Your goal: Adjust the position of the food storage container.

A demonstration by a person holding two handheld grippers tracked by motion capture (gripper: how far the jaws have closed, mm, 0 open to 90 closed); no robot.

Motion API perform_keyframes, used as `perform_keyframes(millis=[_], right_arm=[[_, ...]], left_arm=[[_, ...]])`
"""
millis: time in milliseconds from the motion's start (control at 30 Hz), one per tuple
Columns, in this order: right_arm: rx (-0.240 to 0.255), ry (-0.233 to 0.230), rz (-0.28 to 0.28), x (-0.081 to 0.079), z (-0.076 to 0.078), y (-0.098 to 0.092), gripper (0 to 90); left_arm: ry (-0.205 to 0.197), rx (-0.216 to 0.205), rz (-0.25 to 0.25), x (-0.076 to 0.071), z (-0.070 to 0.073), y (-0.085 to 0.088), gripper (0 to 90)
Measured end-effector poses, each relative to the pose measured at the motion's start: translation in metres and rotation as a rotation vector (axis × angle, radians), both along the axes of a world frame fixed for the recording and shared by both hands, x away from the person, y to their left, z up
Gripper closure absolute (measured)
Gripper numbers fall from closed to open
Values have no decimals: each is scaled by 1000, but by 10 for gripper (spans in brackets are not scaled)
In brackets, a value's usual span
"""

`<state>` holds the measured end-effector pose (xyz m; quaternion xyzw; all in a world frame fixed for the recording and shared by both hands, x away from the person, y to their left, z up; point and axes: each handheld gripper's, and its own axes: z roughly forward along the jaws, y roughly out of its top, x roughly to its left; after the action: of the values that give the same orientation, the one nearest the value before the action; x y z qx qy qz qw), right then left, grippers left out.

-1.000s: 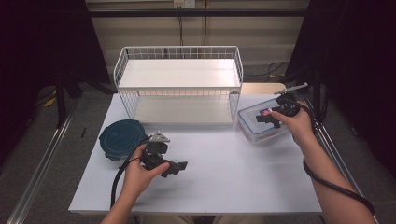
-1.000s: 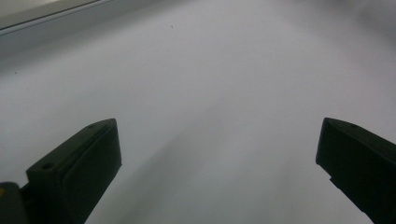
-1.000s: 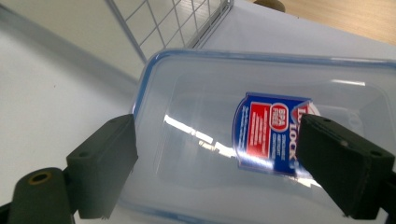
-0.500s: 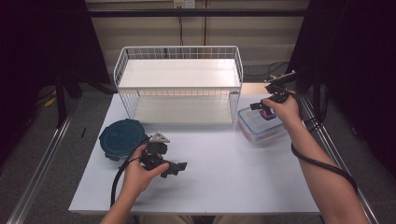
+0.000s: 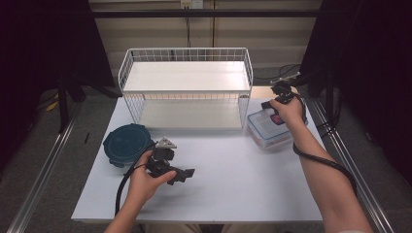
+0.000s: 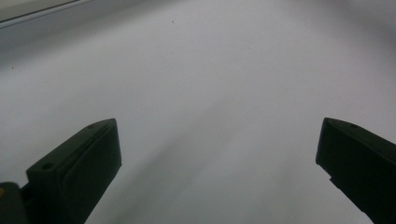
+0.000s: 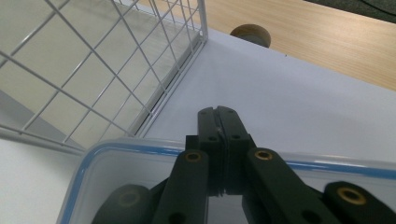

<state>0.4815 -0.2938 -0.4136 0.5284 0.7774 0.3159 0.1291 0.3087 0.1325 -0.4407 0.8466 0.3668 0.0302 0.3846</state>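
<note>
Two grippers are working over the white table (image 5: 233, 184). The right gripper (image 5: 268, 104) is hovering over the clear container with the blue-edged lid (image 5: 266, 130), which is sitting at the table's right side, just beside the right end of the white wire rack (image 5: 187, 87). Its jaws have just been closing, and in the right gripper view they are now pressing flat against each other with nothing between them, their tips reaching past the container's far rim toward the rack's corner. Something small and reddish is lying on the lid near the person's right hand (image 5: 287, 110), too small to identify.

The left gripper (image 5: 187, 174) is resting low near the front of the table in the person's left hand (image 5: 143, 182), its jaws standing wide apart over bare tabletop and gripping nothing. A round dark teal lid (image 5: 127, 144) is lying flat just beside that gripper, in front of the rack's left end. A strip of wooden surface (image 7: 327, 37) is showing beyond the table's far edge.
</note>
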Motion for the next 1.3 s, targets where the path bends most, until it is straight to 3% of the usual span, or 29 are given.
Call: perform_keyframes(millis=[467, 533, 800, 867, 900, 967, 1033, 1133, 1300], right_arm=[[-11, 22, 21, 2, -3, 6, 900], [14, 36, 25, 1, -3, 5, 900], [28, 14, 70, -21, 1, 6, 900], [-13, 22, 90, -29, 5, 5, 900], [-25, 20, 75, -31, 5, 4, 900], [38, -25, 56, -33, 7, -6, 900], [44, -70, 4, -34, 10, -18, 873], [73, -68, -66, -32, 9, -37, 755], [72, -62, -146, -24, 2, -60, 591]], left_arm=[[-10, 21, -14, -1, 0, -2, 0], [-11, 18, -19, -1, 0, -2, 0], [-21, 14, -19, -2, 1, -2, 0], [-22, 13, -18, -3, 1, -4, 0], [-23, 12, -18, -3, 1, -4, 1], [-26, 7, -20, -4, 1, -5, 1], [-28, 2, -23, -3, 1, -6, 0], [-23, 11, -29, -2, 0, -7, 0], [-16, 14, -27, 2, -3, -9, 0]])
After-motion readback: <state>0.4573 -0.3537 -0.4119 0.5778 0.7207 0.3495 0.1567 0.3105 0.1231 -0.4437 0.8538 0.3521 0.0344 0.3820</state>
